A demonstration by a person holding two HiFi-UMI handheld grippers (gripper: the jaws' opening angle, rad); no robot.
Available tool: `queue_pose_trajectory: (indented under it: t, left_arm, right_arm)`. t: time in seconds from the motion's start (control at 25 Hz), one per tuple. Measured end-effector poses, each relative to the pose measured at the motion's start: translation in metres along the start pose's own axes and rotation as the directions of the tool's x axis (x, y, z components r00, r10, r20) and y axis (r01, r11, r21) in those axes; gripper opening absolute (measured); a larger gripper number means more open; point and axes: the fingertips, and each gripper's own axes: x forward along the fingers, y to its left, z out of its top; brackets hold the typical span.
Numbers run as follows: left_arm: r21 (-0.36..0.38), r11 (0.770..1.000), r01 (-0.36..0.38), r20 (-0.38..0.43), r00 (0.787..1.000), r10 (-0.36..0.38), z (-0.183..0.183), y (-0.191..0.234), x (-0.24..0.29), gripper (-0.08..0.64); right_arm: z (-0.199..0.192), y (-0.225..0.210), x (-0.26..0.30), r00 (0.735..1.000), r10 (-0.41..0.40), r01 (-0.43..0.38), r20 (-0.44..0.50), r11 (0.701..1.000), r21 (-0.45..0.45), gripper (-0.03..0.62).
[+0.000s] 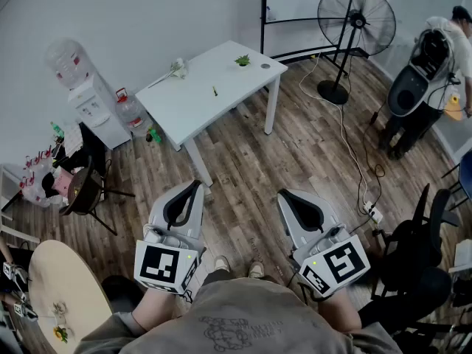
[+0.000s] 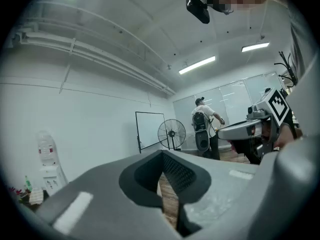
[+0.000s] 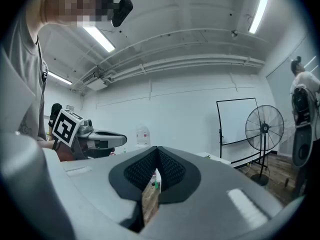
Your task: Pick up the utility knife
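Observation:
A white table (image 1: 184, 105) stands a few steps ahead on the wooden floor. A small slim dark item (image 1: 214, 91) lies near its middle, too small to tell as the utility knife. A green sprig (image 1: 242, 60) and a white object (image 1: 177, 68) also sit on it. My left gripper (image 1: 198, 185) and right gripper (image 1: 283, 195) are held low before my body, over the floor and well short of the table. Both are shut with nothing between them. The tips meet in the left gripper view (image 2: 162, 155) and in the right gripper view (image 3: 157, 149).
A standing fan (image 1: 356, 19) and a whiteboard frame (image 1: 264, 13) are at the far right. A person (image 1: 446, 39) bends over equipment there. A cable and power strip (image 1: 373, 214) lie on the floor, a black chair (image 1: 413, 253) at right, a water dispenser (image 1: 94, 103) and round table (image 1: 63, 290) at left.

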Motion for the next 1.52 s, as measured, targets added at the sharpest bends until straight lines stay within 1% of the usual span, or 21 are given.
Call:
queue_pose_trajectory:
  t: [0.32, 0.56, 0.84, 1.04, 1.08, 1.12, 1.16, 1.32, 1.52]
  left_arm:
    - [0.000, 1.000, 0.013, 0.007, 1.000, -0.013, -0.002, -0.007, 0.009, 0.000]
    - [-0.004, 1.000, 0.017, -0.002, 1.000, -0.017, 0.000, -0.025, 0.017, 0.000]
    - [-0.012, 1.000, 0.008, -0.004, 1.000, -0.008, -0.004, -0.039, 0.027, 0.000]
    - [-0.037, 0.999, -0.028, -0.002, 1.000, 0.028, -0.004, -0.038, 0.029, 0.003]
    - [-0.043, 0.999, -0.033, -0.001, 0.999, 0.033, -0.004, -0.037, 0.031, 0.089]
    - [-0.048, 0.998, -0.036, 0.003, 0.999, 0.036, -0.004, -0.036, 0.034, 0.155]
    - [-0.051, 0.998, -0.037, 0.007, 0.999, 0.037, -0.004, -0.035, 0.037, 0.177]
    - [-0.045, 0.998, -0.040, -0.001, 0.999, 0.040, -0.009, -0.029, 0.050, 0.195]
    - [-0.046, 0.997, -0.056, -0.006, 0.998, 0.056, -0.012, -0.009, 0.074, 0.198]
  right_arm:
    - [-0.003, -0.008, -0.004, 1.000, -0.008, 0.008, -0.009, 1.000, -0.011, 0.028]
    - [-0.010, -0.025, -0.016, 1.000, -0.027, 0.027, -0.014, 1.000, 0.006, 0.028]
    - [-0.021, -0.040, -0.026, 0.999, -0.040, 0.041, -0.021, 0.999, 0.028, 0.028]
    - [-0.028, -0.047, -0.030, 0.998, -0.046, 0.047, -0.038, 0.998, 0.037, 0.028]
    - [-0.029, -0.048, -0.030, 0.998, -0.045, 0.046, -0.041, 0.998, 0.040, 0.028]
    - [-0.030, -0.051, -0.028, 0.998, -0.045, 0.047, -0.044, 0.998, 0.042, 0.028]
    - [-0.031, -0.054, -0.027, 0.998, -0.047, 0.049, -0.047, 0.998, 0.042, 0.028]
    - [-0.033, -0.063, -0.018, 0.997, -0.054, 0.056, -0.053, 0.998, 0.043, 0.028]
    - [-0.033, -0.078, 0.005, 0.997, -0.051, 0.053, -0.066, 0.998, 0.029, 0.028]
